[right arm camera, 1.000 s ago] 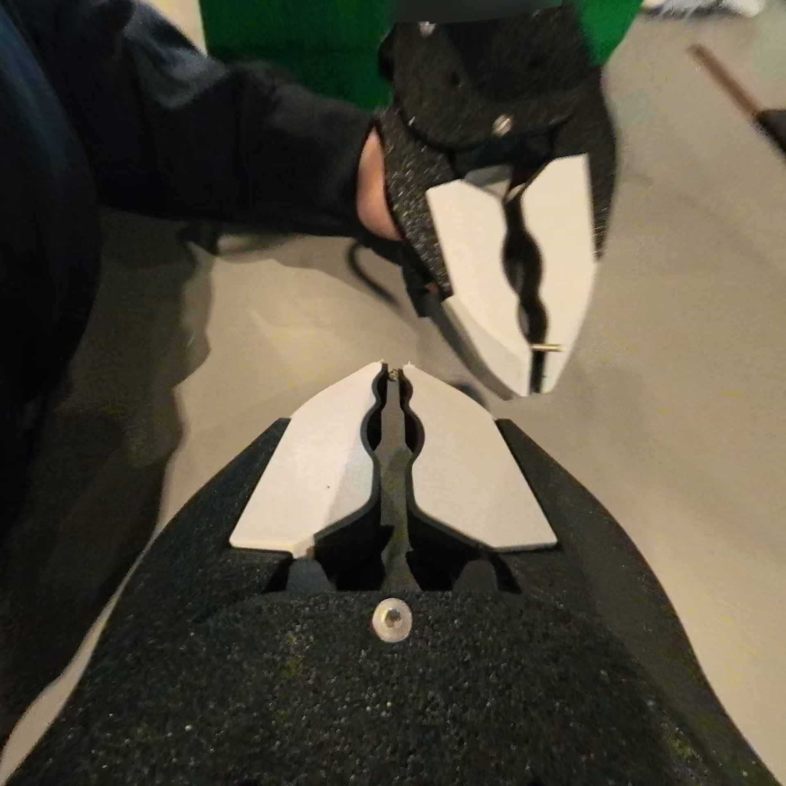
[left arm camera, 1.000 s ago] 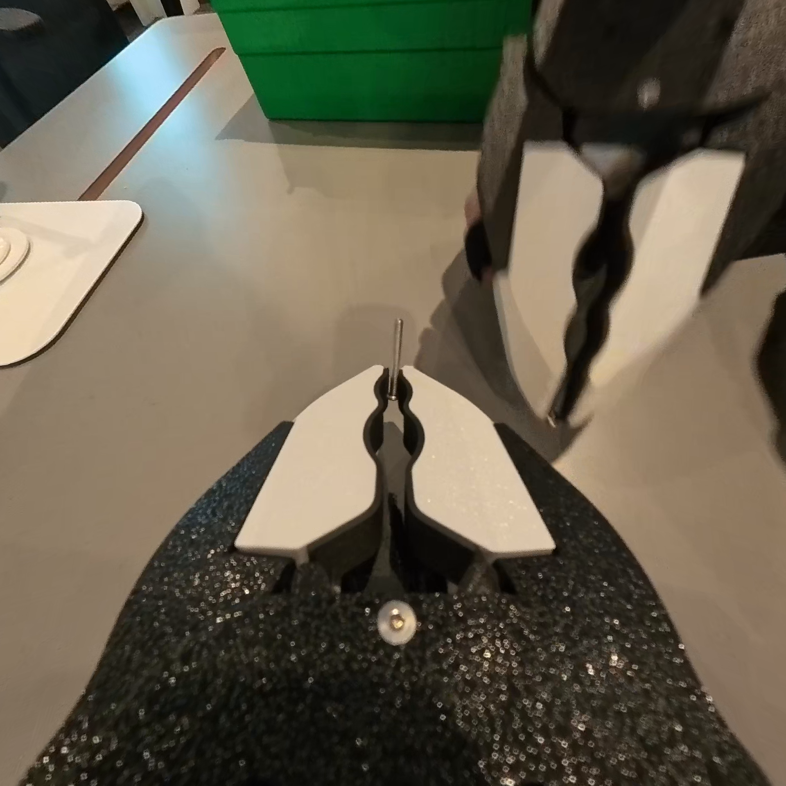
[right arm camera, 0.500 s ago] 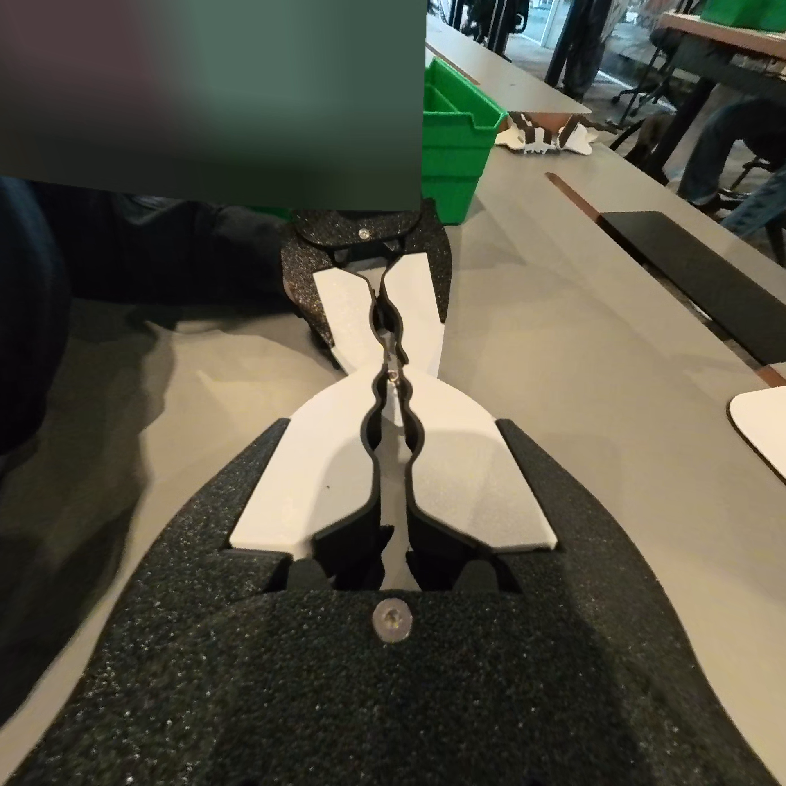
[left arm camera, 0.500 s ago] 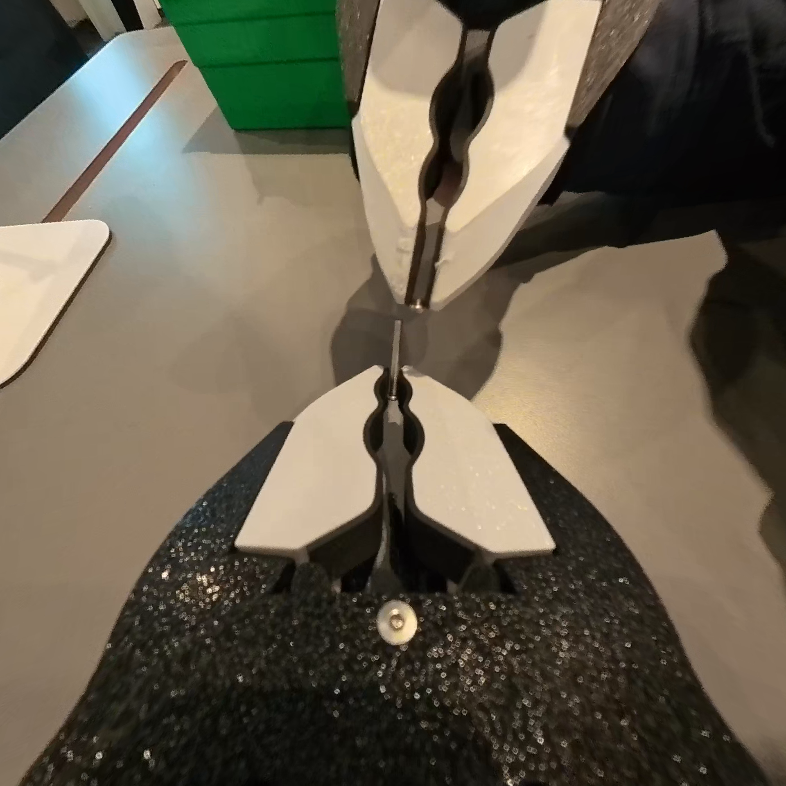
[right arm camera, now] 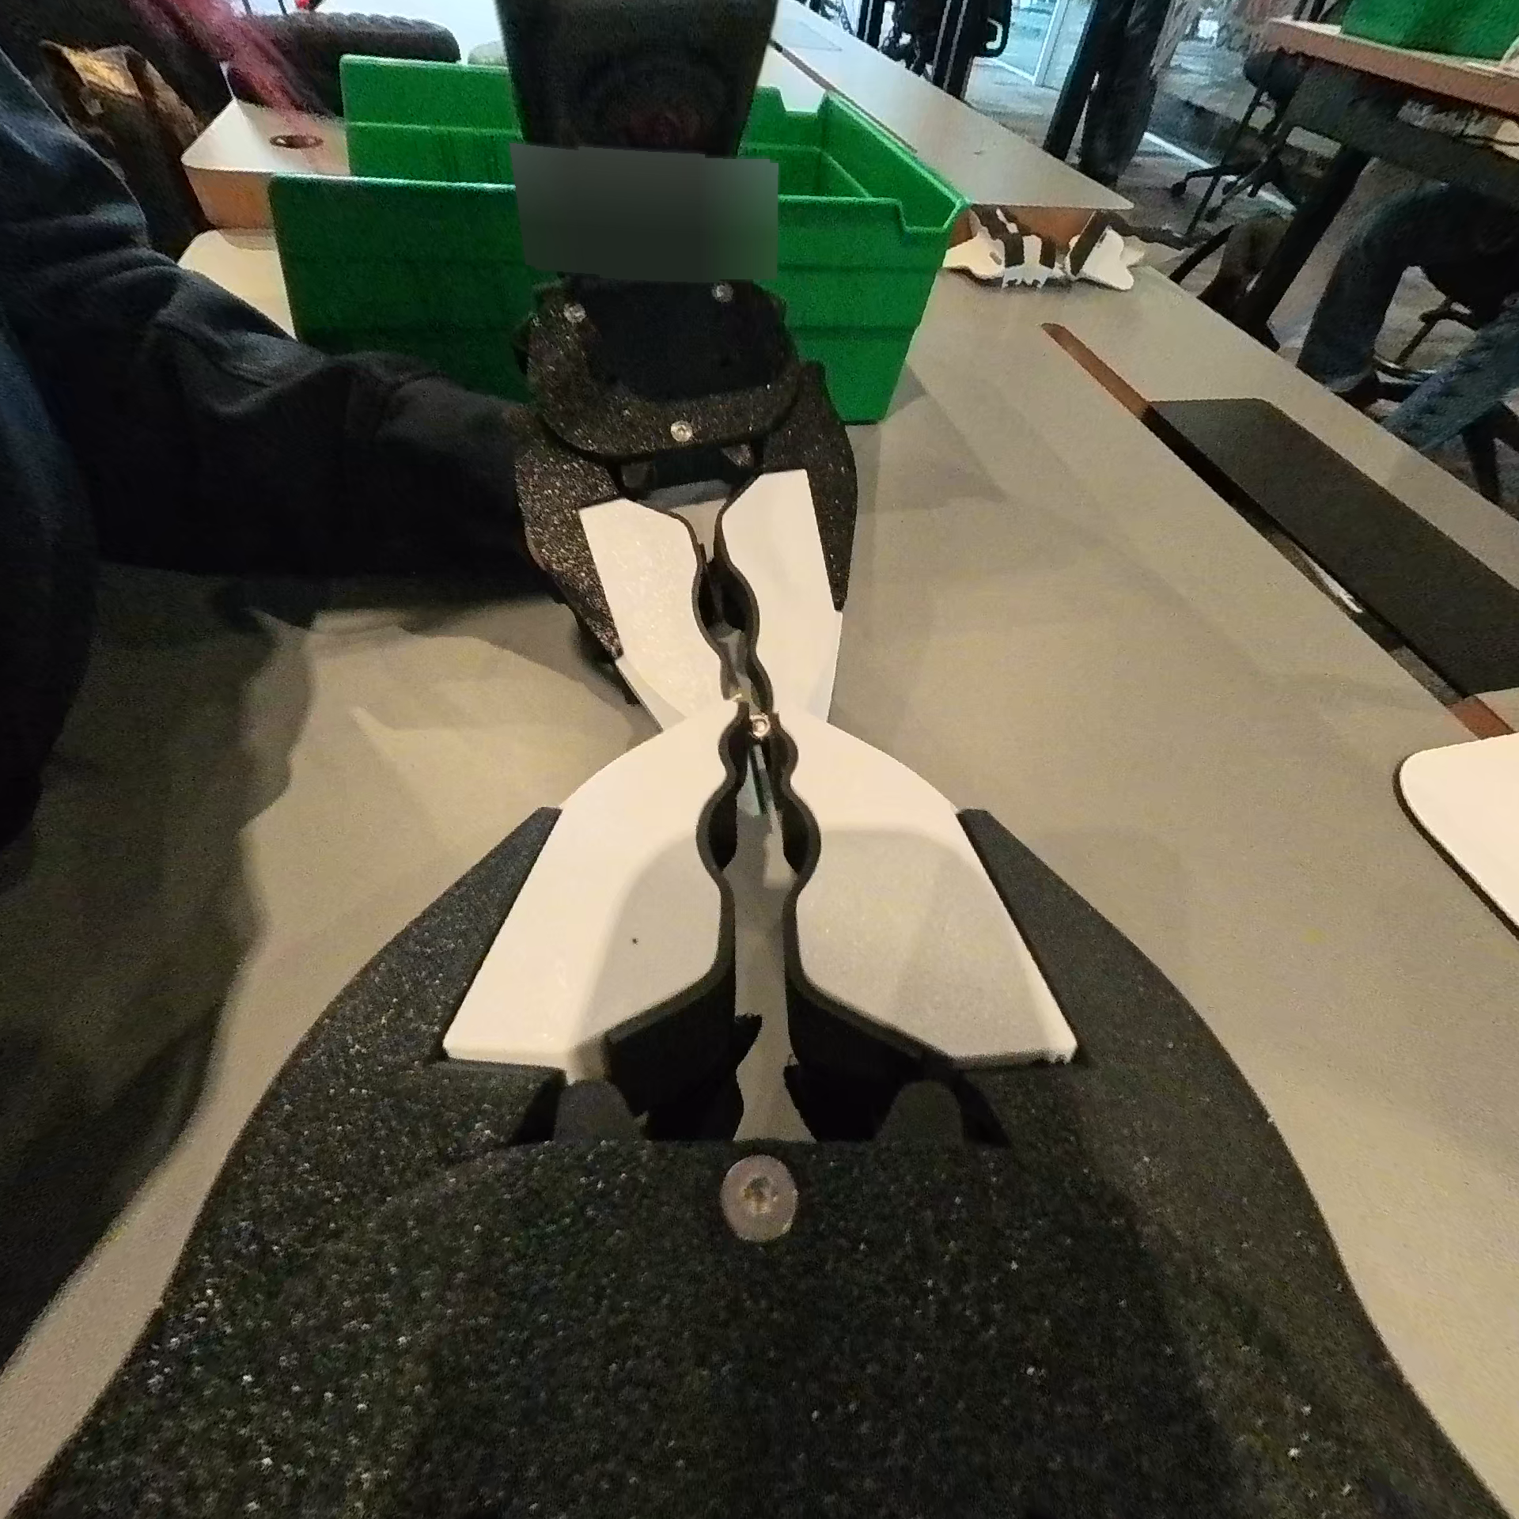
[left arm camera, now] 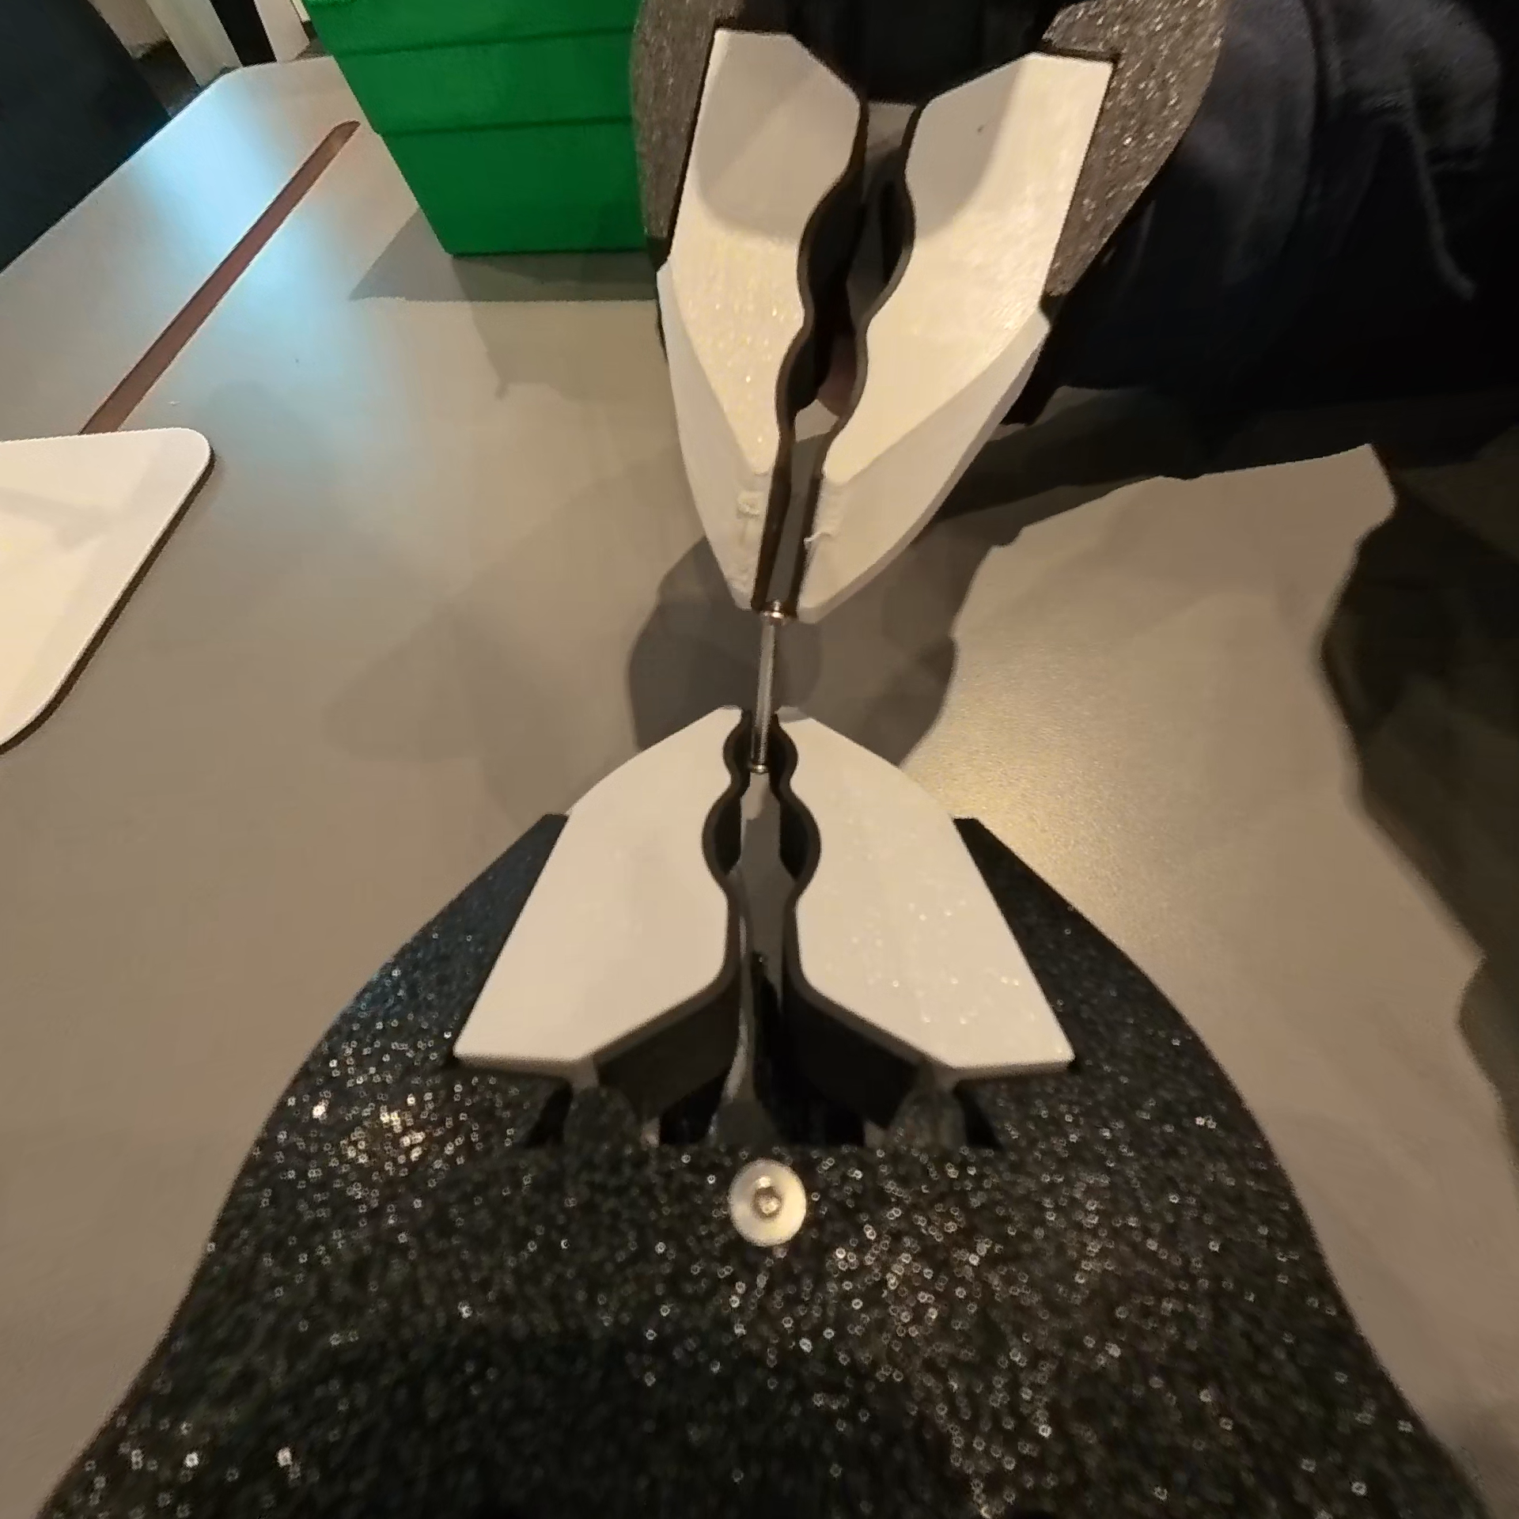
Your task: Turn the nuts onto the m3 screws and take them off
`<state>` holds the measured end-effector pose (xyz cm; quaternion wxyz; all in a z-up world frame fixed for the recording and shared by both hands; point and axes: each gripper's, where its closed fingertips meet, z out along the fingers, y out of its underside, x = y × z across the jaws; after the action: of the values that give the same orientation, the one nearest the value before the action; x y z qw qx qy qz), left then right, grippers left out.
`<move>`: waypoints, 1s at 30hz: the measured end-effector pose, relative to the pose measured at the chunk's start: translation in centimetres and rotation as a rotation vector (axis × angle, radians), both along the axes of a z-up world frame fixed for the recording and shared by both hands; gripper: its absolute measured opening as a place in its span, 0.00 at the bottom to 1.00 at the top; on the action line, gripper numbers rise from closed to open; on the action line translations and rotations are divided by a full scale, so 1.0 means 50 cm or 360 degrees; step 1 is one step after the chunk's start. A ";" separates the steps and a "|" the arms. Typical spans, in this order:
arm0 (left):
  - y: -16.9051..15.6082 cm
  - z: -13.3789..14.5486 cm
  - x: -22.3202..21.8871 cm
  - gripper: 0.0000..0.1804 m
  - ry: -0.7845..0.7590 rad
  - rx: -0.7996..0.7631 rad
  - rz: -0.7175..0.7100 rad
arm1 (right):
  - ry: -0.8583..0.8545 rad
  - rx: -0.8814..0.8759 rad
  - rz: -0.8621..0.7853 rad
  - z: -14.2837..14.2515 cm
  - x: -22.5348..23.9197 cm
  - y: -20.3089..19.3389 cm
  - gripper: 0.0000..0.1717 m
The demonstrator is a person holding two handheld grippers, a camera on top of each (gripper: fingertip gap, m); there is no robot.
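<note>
Left gripper [left arm camera: 760, 744]: jaws narrow, clamped on silver m3 screw [left arm camera: 767, 682], shaft pointing forward above grey table [left arm camera: 329, 657]. Right gripper [left arm camera: 781, 604]: jaws narrow, tips pinching small nut [left arm camera: 773, 610] at screw's far end. Background: green bin [right arm camera: 863, 271], white board [left arm camera: 74, 526].

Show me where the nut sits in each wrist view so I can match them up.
Left wrist view: the nut is upper centre, at the tips of the right gripper, on the far end of the screw.
Right wrist view: the nut is centre, between this gripper's own fingertips.
Shared landmark: the green bin behind the grippers.
</note>
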<state>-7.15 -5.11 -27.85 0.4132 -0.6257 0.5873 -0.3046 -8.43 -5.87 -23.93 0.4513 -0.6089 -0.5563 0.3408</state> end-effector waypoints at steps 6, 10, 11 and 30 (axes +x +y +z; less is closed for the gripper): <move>0.000 0.000 0.000 0.02 0.0003 0.0007 0.0000 | 0.0035 -0.0024 0.0008 -0.003 0.002 0.000 0.03; 0.001 -0.002 0.000 0.02 0.0011 0.0019 0.0008 | 0.0052 -0.0011 -0.0053 -0.002 0.003 0.001 0.03; 0.003 -0.001 0.000 0.02 0.0009 0.0022 0.0021 | 0.0082 -0.0031 -0.0108 -0.001 0.000 0.006 0.03; 0.007 0.011 0.003 0.01 -0.0061 -0.0009 0.0067 | 0.0446 -0.0267 -0.0934 0.014 0.011 0.014 0.05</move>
<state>-7.00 -4.76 -27.31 0.4289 -0.6332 0.5651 -0.3095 -7.87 -5.17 -23.25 0.5507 -0.7252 -0.2598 0.3214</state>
